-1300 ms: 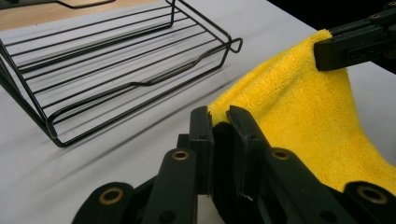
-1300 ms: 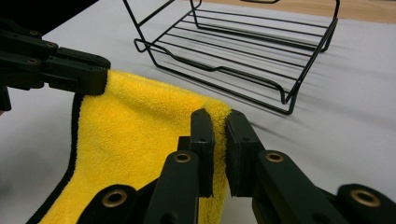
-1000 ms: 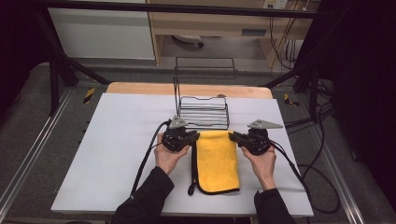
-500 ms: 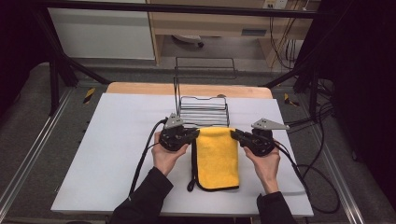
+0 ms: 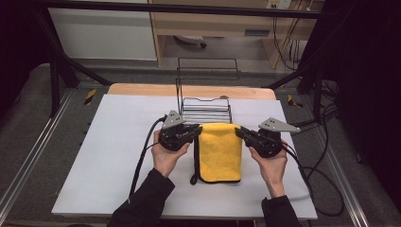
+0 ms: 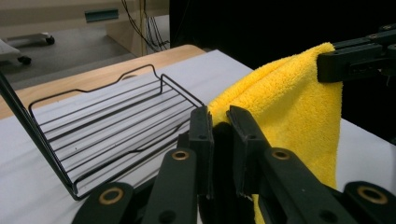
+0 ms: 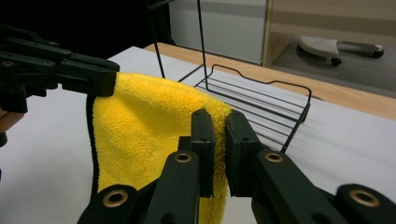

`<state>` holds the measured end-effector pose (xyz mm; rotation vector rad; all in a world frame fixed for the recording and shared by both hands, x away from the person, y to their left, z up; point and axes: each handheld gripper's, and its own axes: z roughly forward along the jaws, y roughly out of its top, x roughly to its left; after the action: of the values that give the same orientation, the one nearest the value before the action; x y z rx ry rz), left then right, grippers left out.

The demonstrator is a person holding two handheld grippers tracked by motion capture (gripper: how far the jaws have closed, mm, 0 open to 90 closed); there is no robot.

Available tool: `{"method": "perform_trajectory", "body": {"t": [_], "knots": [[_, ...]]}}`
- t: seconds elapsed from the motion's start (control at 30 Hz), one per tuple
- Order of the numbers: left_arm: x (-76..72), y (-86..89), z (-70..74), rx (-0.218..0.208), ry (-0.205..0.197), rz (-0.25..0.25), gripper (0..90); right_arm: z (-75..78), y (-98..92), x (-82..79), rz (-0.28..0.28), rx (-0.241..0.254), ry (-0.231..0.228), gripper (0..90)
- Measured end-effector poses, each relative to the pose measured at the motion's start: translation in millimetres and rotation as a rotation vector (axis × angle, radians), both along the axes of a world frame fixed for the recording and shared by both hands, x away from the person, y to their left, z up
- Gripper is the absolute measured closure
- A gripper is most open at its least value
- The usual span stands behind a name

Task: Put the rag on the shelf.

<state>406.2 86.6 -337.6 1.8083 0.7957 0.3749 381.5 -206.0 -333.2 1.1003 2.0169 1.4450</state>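
Room to move: the white counter (image 5: pixel 94 156) lies bare to the outer side of each claw; its near edge runs below the forearms.
Rack: a black wire rack (image 5: pixel 206 109) stands just beyond both claws, its tall back frame upright, its low tray close behind the cloth's top edge.
Cloth: a yellow cloth (image 5: pixel 220 151), fluffy, black-trimmed, folded to a tall rectangle; top edge stretched between the claws, lower part reaching the counter toward the person.
Left claw: left claw (image 5: pixel 194 131) is pressed together on the cloth's top left corner; in the left gripper view (image 6: pixel 219 135) the corner sits between the jaws.
Right claw: right claw (image 5: pixel 241 133) pinches the top right corner (image 7: pixel 217 135).
Hands: each hand grips from below, the claws pointing inward at each other, level.
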Motion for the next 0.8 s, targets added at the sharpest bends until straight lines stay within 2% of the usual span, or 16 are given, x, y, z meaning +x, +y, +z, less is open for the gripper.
{"method": "perform_trajectory", "body": {"t": [0.37,0.8], "knots": [[-5.4,6.1,16.3,-0.047,-0.056,0.012,79.7,17.9,3.6,-6.7,-0.003,0.008,-0.067,83.4],[-8.3,10.6,40.2,-0.079,-0.116,0.026,79.7,39.0,7.8,-11.1,-0.014,0.037,-0.147,83.6]]}}
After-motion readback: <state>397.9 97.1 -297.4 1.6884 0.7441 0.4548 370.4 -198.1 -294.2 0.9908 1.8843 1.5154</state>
